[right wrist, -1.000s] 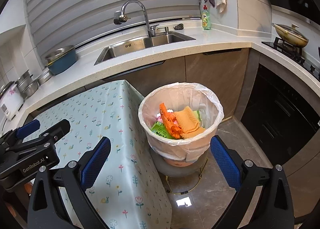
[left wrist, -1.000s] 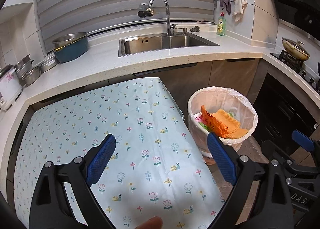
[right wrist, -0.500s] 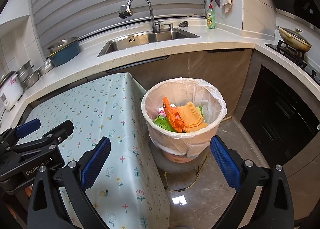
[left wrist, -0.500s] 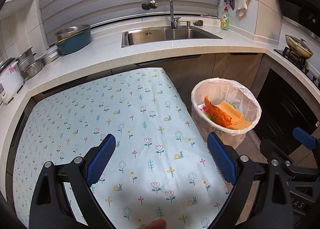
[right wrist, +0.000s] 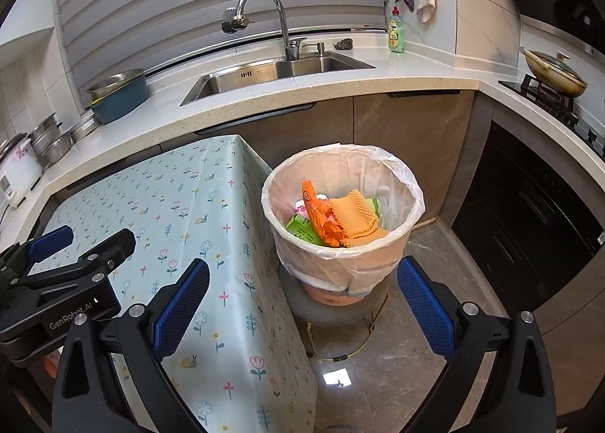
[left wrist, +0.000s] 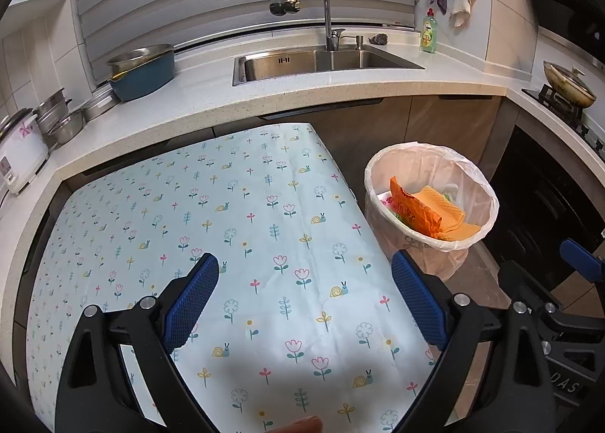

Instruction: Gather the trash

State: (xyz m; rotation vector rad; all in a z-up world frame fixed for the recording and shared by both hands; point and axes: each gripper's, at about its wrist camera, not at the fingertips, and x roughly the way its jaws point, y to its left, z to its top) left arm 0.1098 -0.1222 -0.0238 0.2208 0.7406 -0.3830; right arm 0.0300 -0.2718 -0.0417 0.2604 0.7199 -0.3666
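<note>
i hold my left gripper above the table, its blue fingers spread wide with nothing between them; only the flowered tablecloth shows in the gap. my right gripper is spread just as wide and also carries nothing. straight ahead between the right fingers stands the trash bin, lined with a thin white bag and set on a round grey stool, just beside the table's edge. the trash lies inside the bin: an orange wrapper standing upright, an orange waffle cloth against it, and a green packet under both. from the left gripper the same bin sits beyond and just outside the right-hand finger, off the table's far corner. the left gripper's body shows at the left edge of the right view, over the cloth. far ahead of both pairs of fingers runs the counter with the sink and tap; a blue pot sits well to the left of the fingers, a green soap bottle to the right, and a pan on the stove further right
</note>
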